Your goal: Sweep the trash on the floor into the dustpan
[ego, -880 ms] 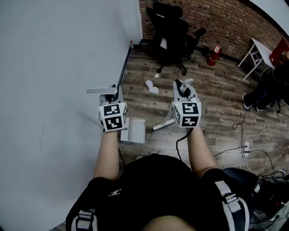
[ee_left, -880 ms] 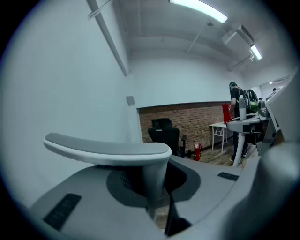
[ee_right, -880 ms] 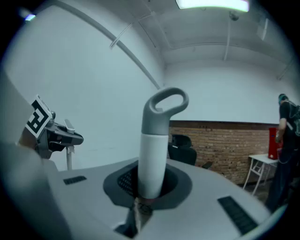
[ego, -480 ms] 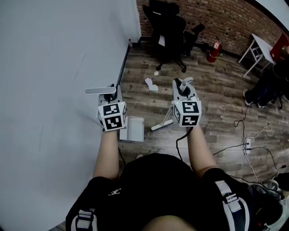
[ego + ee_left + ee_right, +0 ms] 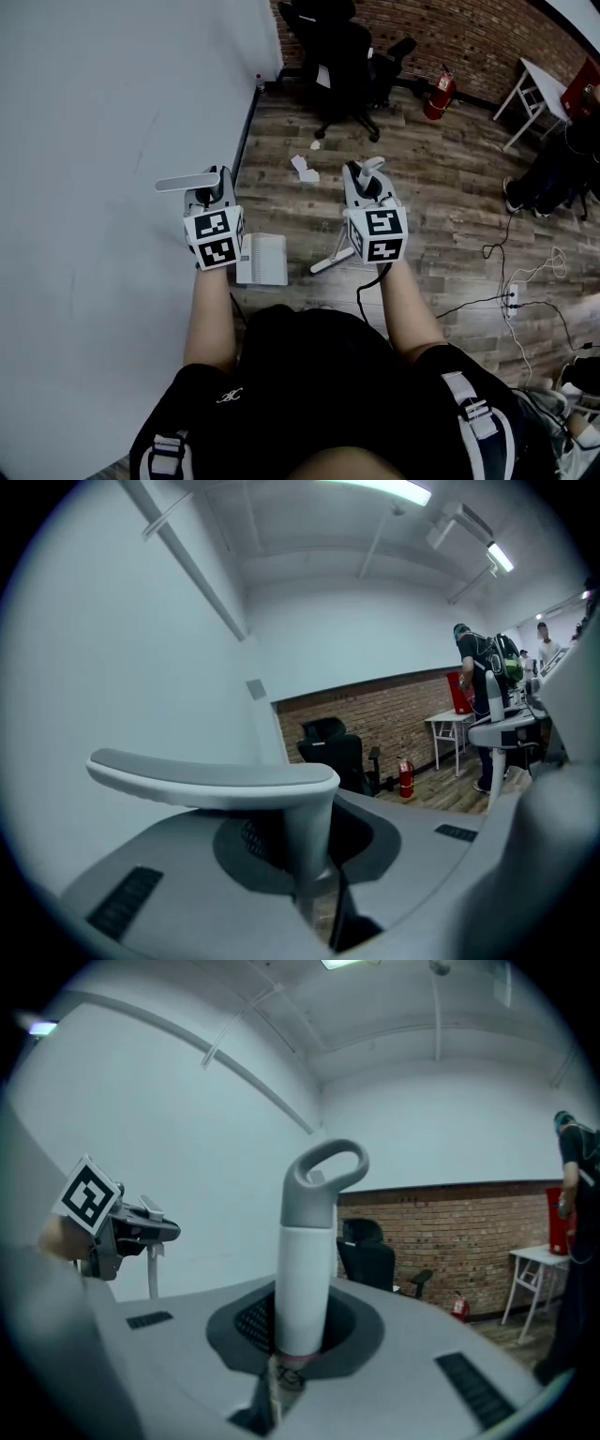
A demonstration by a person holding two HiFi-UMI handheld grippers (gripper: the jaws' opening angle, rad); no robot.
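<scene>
In the head view my left gripper (image 5: pixel 217 190) is shut on the grey T-shaped handle (image 5: pixel 187 180) of a white dustpan (image 5: pixel 262 260), which sits low by the floor near the wall. My right gripper (image 5: pixel 367 187) is shut on the broom handle (image 5: pixel 373 165); the white broom head (image 5: pixel 328 260) rests on the wood floor. Crumpled paper trash (image 5: pixel 302 169) lies ahead between the two tools, with a smaller scrap (image 5: pixel 316 145) further on. The left gripper view shows the dustpan handle (image 5: pixel 216 778) held between the jaws. The right gripper view shows the broom handle (image 5: pixel 307 1260) upright in the jaws.
A white wall (image 5: pixel 112 112) runs along the left. A black office chair (image 5: pixel 333 47) stands beyond the trash, before a brick wall. A red fire extinguisher (image 5: pixel 439 92), a white table (image 5: pixel 534 89) and a seated person (image 5: pixel 562 169) are at the right. Cables (image 5: pixel 506 277) trail over the floor.
Both grippers, with dustpan and broom, have shifted a little left and forward along the wall. The paper trash now lies closer ahead of them. Both grips are unchanged.
</scene>
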